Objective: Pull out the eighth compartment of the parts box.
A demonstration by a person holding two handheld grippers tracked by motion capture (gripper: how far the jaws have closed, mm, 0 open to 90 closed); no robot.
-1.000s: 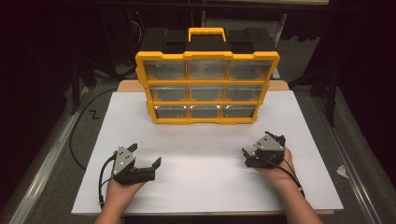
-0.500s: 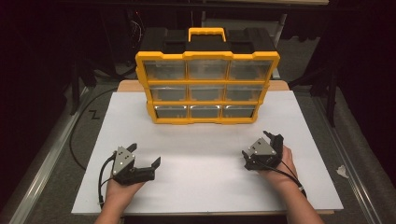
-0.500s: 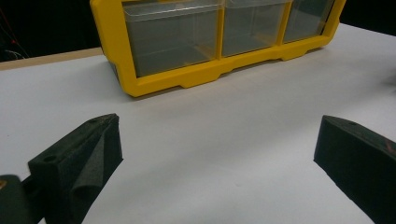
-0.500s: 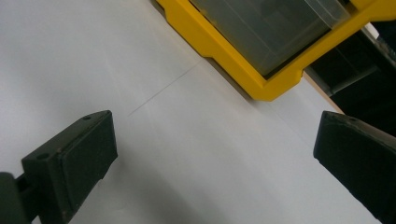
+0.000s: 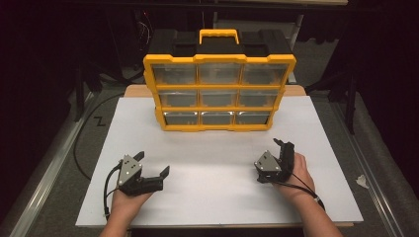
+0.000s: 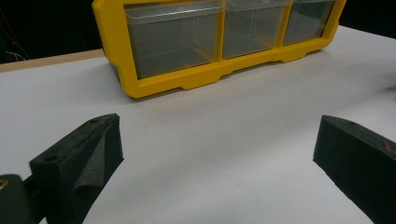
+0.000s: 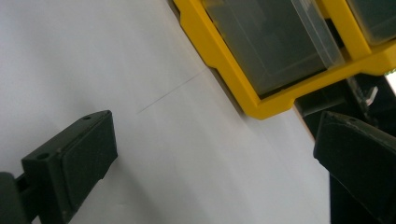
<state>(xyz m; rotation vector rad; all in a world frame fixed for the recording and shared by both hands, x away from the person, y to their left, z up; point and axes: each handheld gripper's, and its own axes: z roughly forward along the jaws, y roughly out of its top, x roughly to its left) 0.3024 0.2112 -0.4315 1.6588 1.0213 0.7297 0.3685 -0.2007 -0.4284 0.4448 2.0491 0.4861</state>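
A yellow organiser case [image 5: 220,91] with a black top, a yellow handle and several clear drawers stands upright at the back of the white board [image 5: 217,148]. My left gripper [image 5: 153,163] rests near the front left of the board, open, its jaws wide apart with nothing between them. In the left gripper view the left gripper [image 6: 219,154] faces the case's bottom row of drawers [image 6: 173,42]. My right gripper [image 5: 282,144] lies at the front right, turned on its side and open. In the right gripper view the right gripper [image 7: 215,154] frames bare board and the case's lower corner [image 7: 261,105].
A black cable [image 5: 79,148] loops on the grey floor left of the board, beside a metal rail [image 5: 44,173]. A small white scrap [image 5: 361,181] lies on the floor at the right. Dark room surrounds the table.
The right gripper has rolled a little on its side and shifted slightly. The left gripper and the case have stayed put.
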